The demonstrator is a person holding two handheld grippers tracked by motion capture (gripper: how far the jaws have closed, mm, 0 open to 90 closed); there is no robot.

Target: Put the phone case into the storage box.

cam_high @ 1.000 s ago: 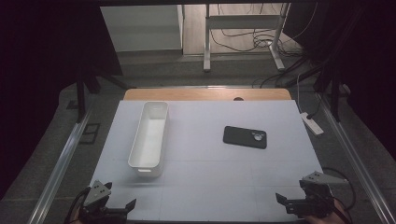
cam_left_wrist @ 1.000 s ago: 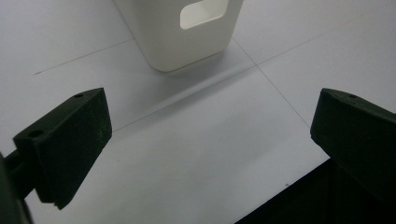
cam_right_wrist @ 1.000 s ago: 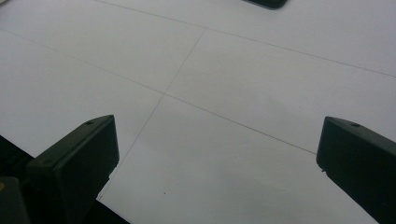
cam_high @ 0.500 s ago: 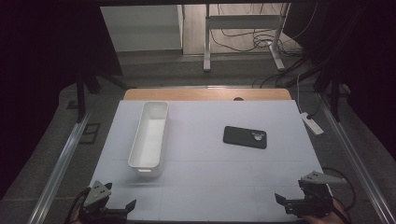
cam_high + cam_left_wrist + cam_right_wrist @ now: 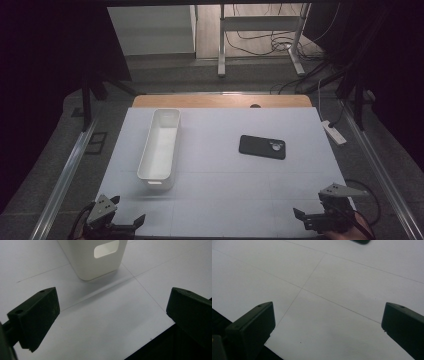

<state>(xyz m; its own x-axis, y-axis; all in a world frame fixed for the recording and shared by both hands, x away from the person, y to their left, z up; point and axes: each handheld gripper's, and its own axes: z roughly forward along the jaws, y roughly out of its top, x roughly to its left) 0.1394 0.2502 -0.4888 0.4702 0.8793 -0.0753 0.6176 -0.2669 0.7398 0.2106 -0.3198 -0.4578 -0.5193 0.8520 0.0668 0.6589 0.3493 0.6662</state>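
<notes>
A long white bin (image 5: pixel 160 147) lies lengthwise on the left half of the white table top (image 5: pixel 220 200). A black phone (image 5: pixel 262 147) lies flat to the right of centre. My left gripper (image 5: pixel 127 214) hovers at the near left corner, open, with nothing between its jaws. In the left gripper view the left gripper (image 5: pixel 113 305) faces the bin's near end (image 5: pixel 100 257) with its handle slot. My right gripper (image 5: pixel 307 217) is at the near right corner, open and empty. In the right gripper view the right gripper (image 5: pixel 328 315) is over bare table, with the phone's edge (image 5: pixel 360 241) at the top.
A white power strip (image 5: pixel 332 132) lies off the table's right edge. A wooden strip (image 5: pixel 220 101) runs along the far side. Metal rails (image 5: pixel 65 175) flank the table, and cables (image 5: pixel 280 42) lie on the floor beyond.
Both grippers shift only slightly at the near edge. The bin and the phone have not moved.
</notes>
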